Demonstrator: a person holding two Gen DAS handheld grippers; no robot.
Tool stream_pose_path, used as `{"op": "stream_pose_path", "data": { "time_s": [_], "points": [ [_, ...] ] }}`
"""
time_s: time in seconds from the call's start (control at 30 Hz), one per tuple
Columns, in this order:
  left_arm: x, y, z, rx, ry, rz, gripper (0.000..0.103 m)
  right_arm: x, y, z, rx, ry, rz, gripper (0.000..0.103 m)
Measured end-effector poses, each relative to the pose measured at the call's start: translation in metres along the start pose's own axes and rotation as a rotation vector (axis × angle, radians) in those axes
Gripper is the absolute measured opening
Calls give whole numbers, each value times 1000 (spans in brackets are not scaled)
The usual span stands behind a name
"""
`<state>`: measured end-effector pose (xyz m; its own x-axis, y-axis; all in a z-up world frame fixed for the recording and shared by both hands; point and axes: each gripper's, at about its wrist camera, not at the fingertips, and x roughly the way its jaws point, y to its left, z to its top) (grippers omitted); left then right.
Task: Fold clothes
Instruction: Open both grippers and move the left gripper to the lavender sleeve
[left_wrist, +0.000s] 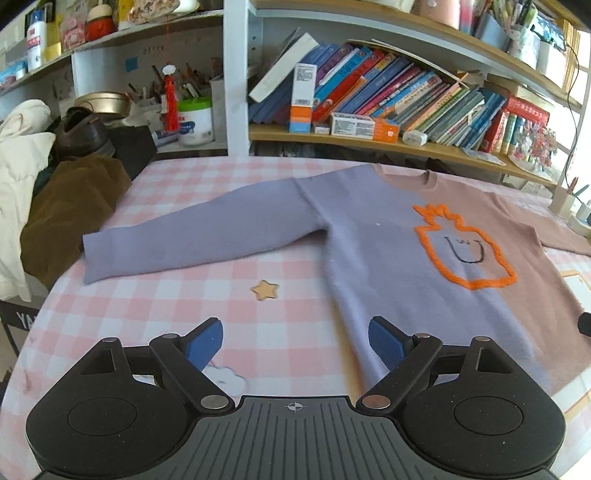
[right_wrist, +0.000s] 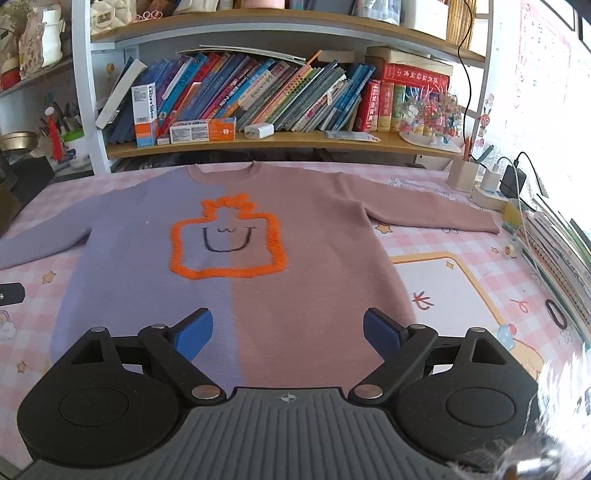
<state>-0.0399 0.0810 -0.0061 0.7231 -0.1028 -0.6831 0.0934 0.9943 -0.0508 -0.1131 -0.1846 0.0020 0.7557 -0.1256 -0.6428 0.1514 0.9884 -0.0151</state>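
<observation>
Sweater (right_wrist: 236, 280) lies flat and face up on the checked table (left_wrist: 155, 302), collar at 12 o'clock, sleeves spread along the 9-to-3 line. Left gripper (left_wrist: 295, 341) hovers off the hem's purple corner, fingers apart and empty; the purple sleeve (left_wrist: 192, 240) runs toward 10 o'clock, nearer this hand. Right gripper (right_wrist: 287, 332), equally spread, hangs over the hem; the brown sleeve (right_wrist: 436, 212) reaches toward 2 o'clock.
</observation>
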Motion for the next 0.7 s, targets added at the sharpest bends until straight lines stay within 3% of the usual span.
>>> {"op": "stream_pose_path", "data": {
  "time_s": [0.3,0.7],
  "points": [
    [12,55,3,-40,-9,-4,89,-2,48,-1,3,3,-35,89],
    [48,158,8,-256,-23,99,87,3,87,4,-88,52,-58,89]
  ]
}}
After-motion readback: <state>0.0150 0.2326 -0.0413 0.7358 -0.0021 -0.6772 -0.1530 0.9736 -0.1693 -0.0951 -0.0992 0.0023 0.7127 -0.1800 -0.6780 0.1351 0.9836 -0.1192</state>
